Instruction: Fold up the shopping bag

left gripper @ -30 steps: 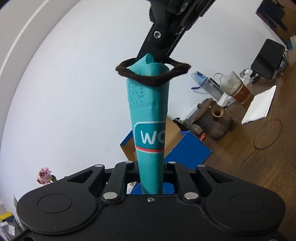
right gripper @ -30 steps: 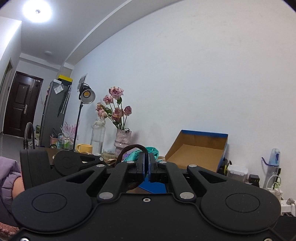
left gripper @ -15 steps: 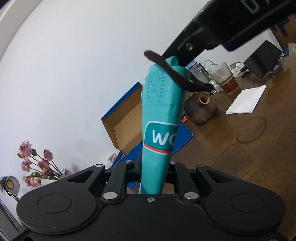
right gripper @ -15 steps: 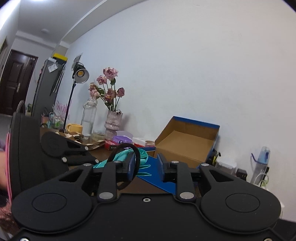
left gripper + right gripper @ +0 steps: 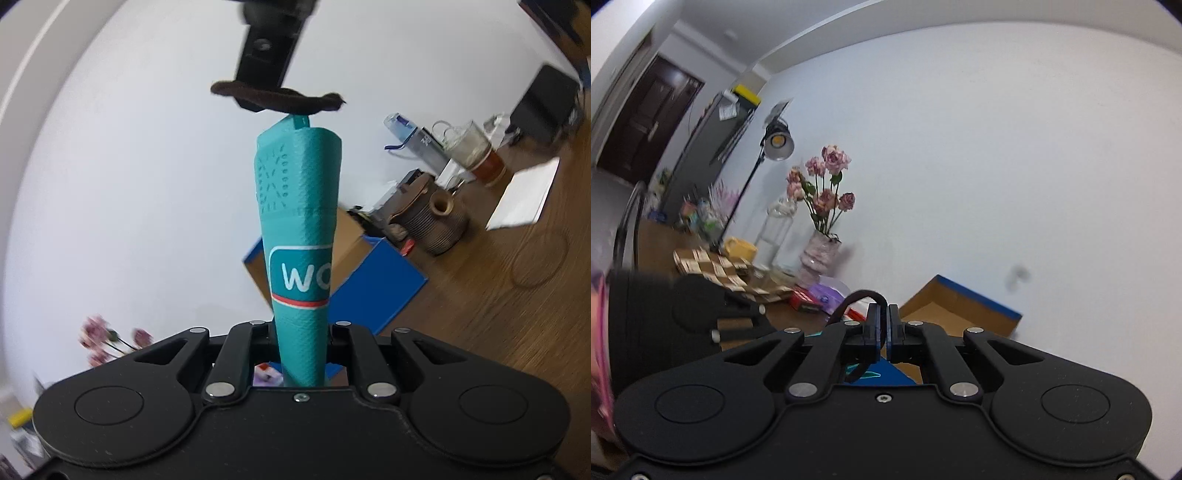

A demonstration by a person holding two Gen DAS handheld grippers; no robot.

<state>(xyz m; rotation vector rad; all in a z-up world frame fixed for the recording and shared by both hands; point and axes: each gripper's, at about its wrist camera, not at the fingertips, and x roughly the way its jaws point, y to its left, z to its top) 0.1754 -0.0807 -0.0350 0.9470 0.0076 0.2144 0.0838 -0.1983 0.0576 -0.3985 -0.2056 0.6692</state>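
Note:
The teal shopping bag is rolled into a narrow upright bundle with a white "WO" label. My left gripper is shut on its lower end and holds it up in the air. A dark brown elastic loop hangs just above the bundle's top, off the bag. My right gripper is shut on that loop; it shows from below in the left wrist view, directly over the bundle. Only a sliver of teal shows in the right wrist view.
On the wooden table stand an open blue cardboard box, a ribbed brown vase, a glass mug, a water bottle and white paper. Pink roses in a vase, a lamp and a checkered mat stand further left.
The right gripper was shut, opened half a second ago, and has shut again on the loop. The loop, which ringed the bundle's top, now sits above it, clear of the bag.

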